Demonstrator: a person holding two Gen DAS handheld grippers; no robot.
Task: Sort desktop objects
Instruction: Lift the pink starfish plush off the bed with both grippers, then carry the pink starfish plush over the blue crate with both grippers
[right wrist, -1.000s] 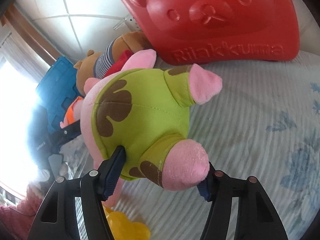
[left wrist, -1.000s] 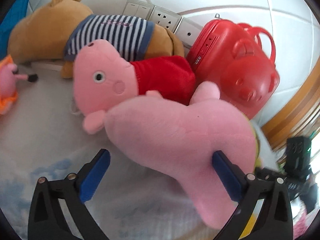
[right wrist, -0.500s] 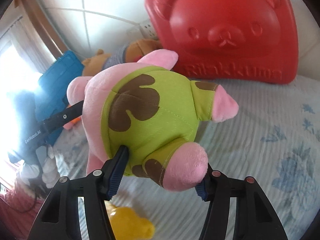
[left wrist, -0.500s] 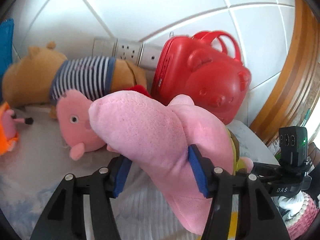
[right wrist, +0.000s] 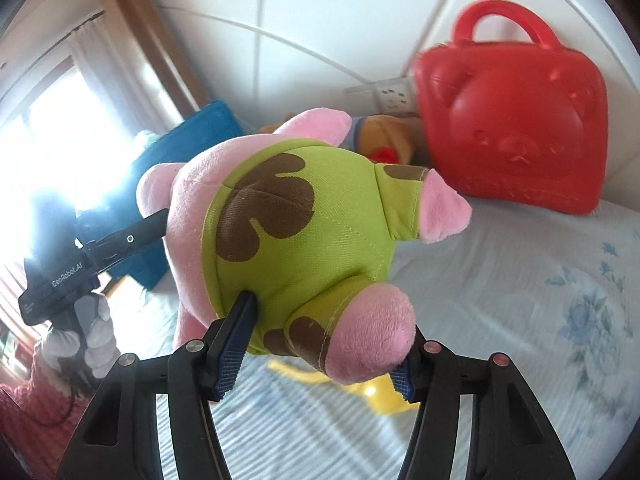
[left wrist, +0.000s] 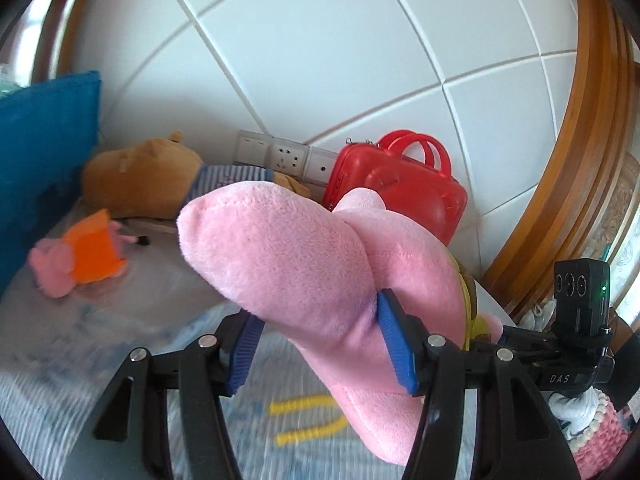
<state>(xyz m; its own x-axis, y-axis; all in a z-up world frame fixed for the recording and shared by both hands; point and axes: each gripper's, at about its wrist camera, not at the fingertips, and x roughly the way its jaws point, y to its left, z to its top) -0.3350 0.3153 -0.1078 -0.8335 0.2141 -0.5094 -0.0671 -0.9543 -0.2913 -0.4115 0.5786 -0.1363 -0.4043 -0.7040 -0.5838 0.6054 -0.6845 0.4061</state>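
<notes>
Both grippers hold the same toy: a big pink plush pig (left wrist: pixel 320 264) in a green shirt with brown blotches, held clear above the bed (right wrist: pixel 500 300), whose pale sheet has a blue flower print.

In the left wrist view, the left gripper (left wrist: pixel 316 344) has its blue pads pressed into the pig's long pink head, closed down as far as the stuffing allows. The snout points up toward 11 o'clock and the body trails off toward 4 o'clock, where the right gripper's black frame shows at the edge.

In the right wrist view, the right gripper (right wrist: pixel 320 344) is clamped about halfway closed on the pig's lower body, one pad dug into the green shirt and the other hidden behind a pink foot.

The relation that matters, as I judge it, is that the pig's long axis runs from one gripper to the other, head end left, leg end right. Any carry has to keep both hands moving together or the toy will twist or stretch.

Other toys lie ahead of the left gripper: a red plastic bear case (left wrist: pixel 396 188) at 1 o'clock against the tiled wall, a brown plush in a striped shirt (left wrist: pixel 152 180) at 11 o'clock, and a small pink doll in orange (left wrist: pixel 80 256) at 9 o'clock. A yellow toy (right wrist: pixel 380 394) lies on the bed directly under the pig.
</notes>
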